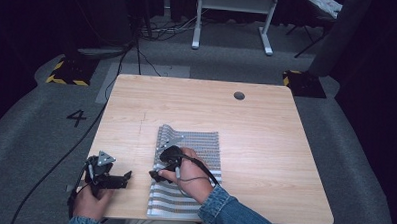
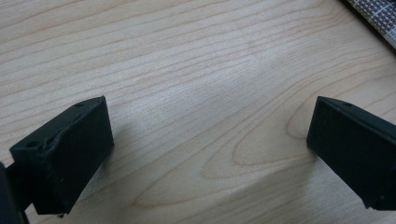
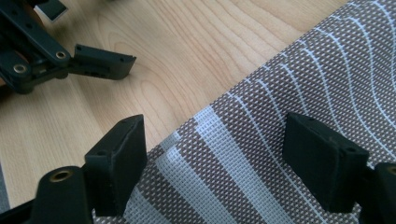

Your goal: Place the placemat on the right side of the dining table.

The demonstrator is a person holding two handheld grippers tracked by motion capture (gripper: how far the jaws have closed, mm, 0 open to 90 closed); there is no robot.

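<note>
While the right gripper (image 1: 157, 174) sits over the left edge of the striped woven mat (image 1: 195, 142), its jaws stand spread wide with nothing pinched between them; in the right gripper view the mat (image 3: 299, 93) passes under the gap, its edge running from about 7 o'clock up to 1 o'clock, and neither pad presses on the weave. The mat lies flat on the light wooden tabletop (image 1: 265, 144), a little to the 7 o'clock side of the middle, its near end reaching the tabletop's front edge and its far end curling up slightly. The right hand (image 1: 192, 174), in a denim sleeve, rests on the mat's near half.

The left gripper (image 1: 119, 179) lies at about 9 o'clock from the mat, near the tabletop's front-left corner, held low by the left hand (image 1: 91, 201). Its jaws are also spread apart and hold nothing; the left gripper view shows bare wood (image 2: 201, 93) between them, with a corner of the mat (image 2: 378, 14) at 1 o'clock. In the right gripper view the left gripper (image 3: 100, 63) shows at 10 o'clock, apart from the mat.

A round cable hole (image 1: 239, 96) sits in the tabletop at 1 o'clock from the mat.
</note>
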